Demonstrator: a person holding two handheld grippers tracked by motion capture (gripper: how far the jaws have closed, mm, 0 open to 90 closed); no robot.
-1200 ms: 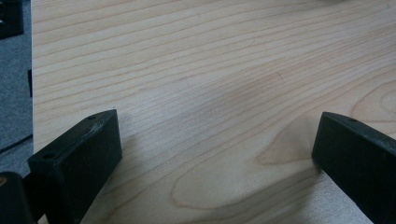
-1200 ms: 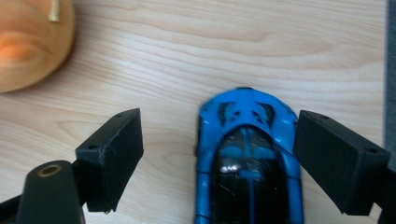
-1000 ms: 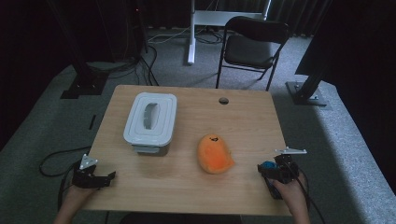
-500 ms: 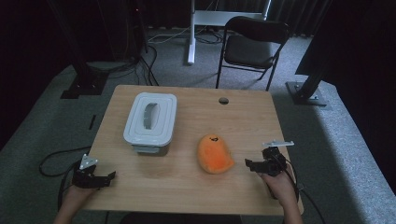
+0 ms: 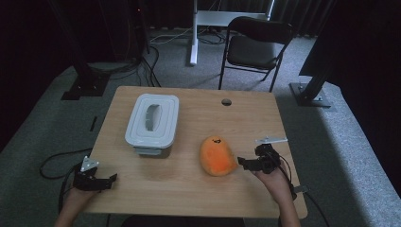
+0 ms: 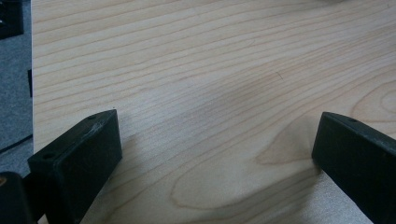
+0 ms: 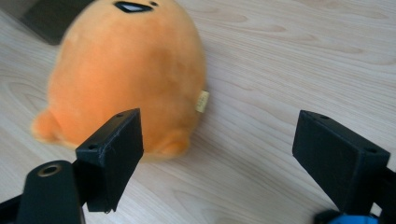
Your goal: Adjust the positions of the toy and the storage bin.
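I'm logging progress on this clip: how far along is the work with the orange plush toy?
Early. Nothing looks done: the orange plush toy lies on the table, and the white container is lidded. In hand: the right gripper is open beside the toy, not touching it. The left gripper is open at the table's near edge. Left: closing on the toy and lifting it.

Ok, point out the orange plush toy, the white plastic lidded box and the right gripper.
orange plush toy [image 5: 217, 156]: high view, middle of its body.
white plastic lidded box [image 5: 152, 118]: high view, its lid.
right gripper [image 5: 240, 162]: high view, between its open jaw tips.
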